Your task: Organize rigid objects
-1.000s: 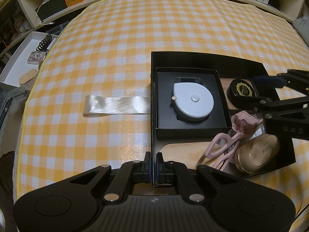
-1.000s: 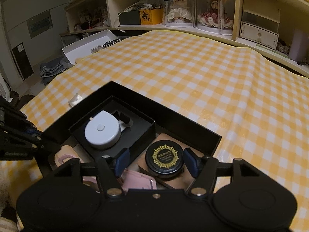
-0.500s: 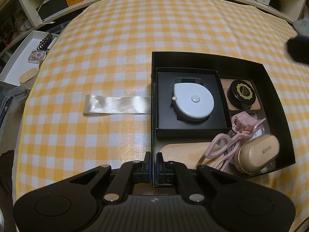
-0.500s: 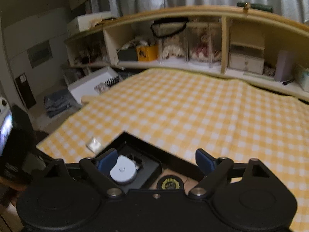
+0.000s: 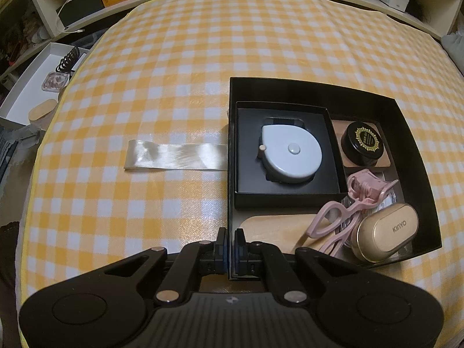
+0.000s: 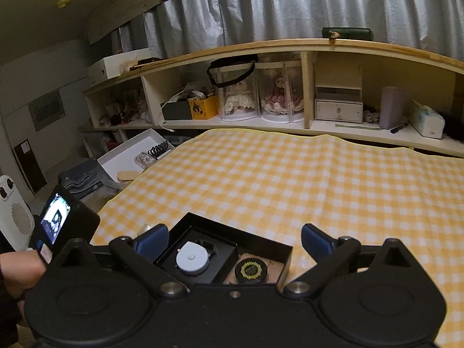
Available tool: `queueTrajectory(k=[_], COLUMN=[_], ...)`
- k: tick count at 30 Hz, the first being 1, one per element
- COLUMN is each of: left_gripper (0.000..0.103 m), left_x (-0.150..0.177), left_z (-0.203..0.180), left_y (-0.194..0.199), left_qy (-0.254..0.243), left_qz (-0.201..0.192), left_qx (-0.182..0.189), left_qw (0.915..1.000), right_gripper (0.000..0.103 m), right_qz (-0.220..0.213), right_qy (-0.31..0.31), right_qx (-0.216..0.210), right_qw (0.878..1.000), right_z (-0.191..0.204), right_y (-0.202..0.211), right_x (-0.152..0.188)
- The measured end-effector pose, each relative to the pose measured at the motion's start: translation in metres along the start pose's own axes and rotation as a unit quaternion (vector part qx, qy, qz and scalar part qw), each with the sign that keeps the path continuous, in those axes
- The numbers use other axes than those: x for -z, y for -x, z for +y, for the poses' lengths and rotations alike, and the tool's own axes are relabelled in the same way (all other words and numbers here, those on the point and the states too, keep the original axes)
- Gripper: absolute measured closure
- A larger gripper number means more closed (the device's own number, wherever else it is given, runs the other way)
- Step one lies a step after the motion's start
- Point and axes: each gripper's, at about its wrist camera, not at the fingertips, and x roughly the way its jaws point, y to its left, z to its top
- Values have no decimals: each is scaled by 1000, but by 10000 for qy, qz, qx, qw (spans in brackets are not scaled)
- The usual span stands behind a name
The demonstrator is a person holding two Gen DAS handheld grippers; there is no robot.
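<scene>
- white tray (image 5: 27, 98) sits off the far-left edge of the checked cloth (image 5: 203, 58), with a hair clip and a wooden piece in it; looks like leftover stock, apart from the work area.
- clear strip (image 5: 174, 156) lies flat on the cloth, its right end running up to the left wall of the black box (image 5: 411, 133). Purpose unclear.
- left gripper (image 5: 231, 243) is clamped on the box's near-left wall, 1 pad on each side. Likely pins the box so it can't slide while items go in.
- inner black tray (image 5: 287, 194) takes the left half of the box; grey tape measure (image 5: 291, 156) lies flat in it, alone, so its compartment reads as done.
- round black jar (image 5: 364, 145) stands on a tan pad at far right of the box, lid up, nothing touching it.
- pink eyelash curler (image 5: 348, 211) lies tilted across a wooden piece and a clear item, near right; a loose fit.
- gold earbud case (image 5: 388, 232) is wedged in the near-right corner, beside the curler.
- right gripper (image 6: 232, 242) hangs above the box, jaws opening, nothing between them; jar is released below.
</scene>
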Motion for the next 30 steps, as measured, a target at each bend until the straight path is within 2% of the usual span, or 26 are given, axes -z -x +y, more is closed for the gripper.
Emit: queueTrajectory(k=[5, 8, 10, 14, 16, 20, 22, 25, 30], left_gripper=[99, 89, 67, 54, 34, 23, 17, 7, 2], left_x=[1, 1, 1, 1, 2, 5, 11, 23, 35], left_z=[1, -1, -2, -1, -3, -9, -11, -17, -27], left_y=[0, 2, 5, 20, 31, 61, 81, 117, 164], left_qy=[13, 1, 20, 107, 162, 240, 401, 638, 909], left_qz=[-2, -33, -91, -308, -499, -1001, -1355, -1952, -2631], left_qx=[-1, -83, -164, -181, -201, -140, -77, -48, -25], left_qw=[10000, 10000, 9998, 9993, 9984, 9946, 9899, 9787, 9605], right_gripper=[2, 2, 2, 1, 1, 1, 1, 1, 1], right_qz=[-38, 7, 20, 49, 30, -61, -146, -277, -399], right_qy=[-51, -55, -96, -231, -238, -314, -361, -399, -518], right_qx=[6, 28, 27, 59, 133, 209, 239, 347, 492], right_qw=[10000, 10000, 9999, 9997, 9996, 9993, 9990, 9982, 9966], right_z=[2, 3, 2, -2, -3, -7, -10, -12, -17], right_y=[19, 30, 36, 45, 49, 58, 63, 71, 80], right_x=[12, 24, 32, 45, 49, 54, 55, 57, 59])
